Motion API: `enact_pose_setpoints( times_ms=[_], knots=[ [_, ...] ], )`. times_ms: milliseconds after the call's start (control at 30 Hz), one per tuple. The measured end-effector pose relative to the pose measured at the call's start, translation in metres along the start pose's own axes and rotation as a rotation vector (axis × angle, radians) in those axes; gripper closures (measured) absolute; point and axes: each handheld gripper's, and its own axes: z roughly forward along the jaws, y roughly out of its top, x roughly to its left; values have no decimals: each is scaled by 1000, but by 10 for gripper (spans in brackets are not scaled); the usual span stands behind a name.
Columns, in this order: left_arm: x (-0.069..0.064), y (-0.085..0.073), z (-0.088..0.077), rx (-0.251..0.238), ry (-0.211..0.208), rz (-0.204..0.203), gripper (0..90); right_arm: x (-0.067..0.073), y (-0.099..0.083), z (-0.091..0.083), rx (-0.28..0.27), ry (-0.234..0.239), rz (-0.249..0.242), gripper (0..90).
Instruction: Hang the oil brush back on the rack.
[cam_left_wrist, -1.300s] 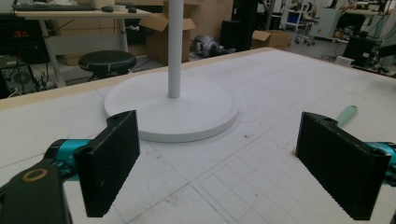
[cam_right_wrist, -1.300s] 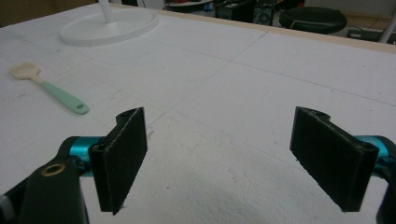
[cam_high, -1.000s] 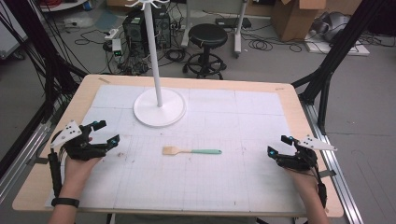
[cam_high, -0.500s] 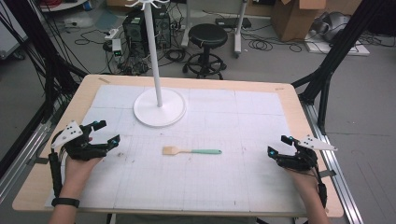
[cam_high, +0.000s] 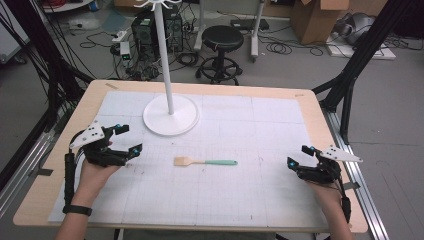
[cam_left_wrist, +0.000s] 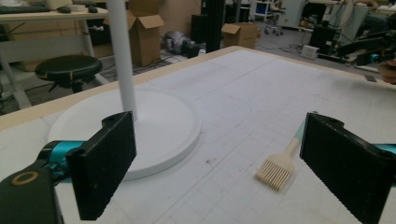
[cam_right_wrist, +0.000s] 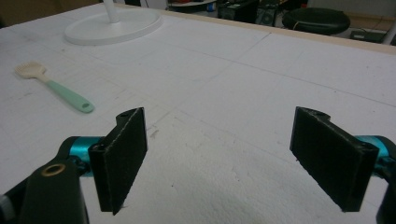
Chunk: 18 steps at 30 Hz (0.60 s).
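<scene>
Green-handled brush (cam_high: 205, 162), one; white stand (cam_high: 171, 114), one

Both grippers were black-bodied with teal accents near the jaw mounts. Left gripper (cam_high: 124, 139) carried a grey three-cornered plate with small dark holes on top; right gripper (cam_high: 301, 156) had the same kind of plate. Jaws were flat black rectangular slabs with finely ribbed inner faces, a screw hole at each upper corner. A brass-coloured ring sat in the black housing at near left of both gripper views. Black cable ran along each forearm. Black band (cam_high: 77, 210) worn on the left wrist; no sleeves visible.
</scene>
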Motion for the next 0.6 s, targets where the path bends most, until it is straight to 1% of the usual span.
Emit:
enact_pose_setpoints(
  times_ms=[100,233,267,300,367,500,567,600],
  knots=[
    [-5,6,12,23,-44,0,114,0,0,0,5,5,2,183],
    [-14,13,30,44,-87,25,113,0,0,1,6,6,1,183],
    [-16,15,36,56,-98,32,113,0,0,1,5,7,-7,183],
    [-17,16,39,62,-104,32,113,0,0,1,8,6,-6,183],
    [-20,19,48,77,-131,40,111,0,-1,2,10,8,-10,183],
    [-23,23,61,91,-156,41,109,1,-1,2,16,12,-9,183],
    [-24,23,67,107,-161,38,109,1,-1,3,14,14,-9,183],
    [-25,23,72,121,-171,40,109,1,-1,3,14,14,-10,183]
  ],
)
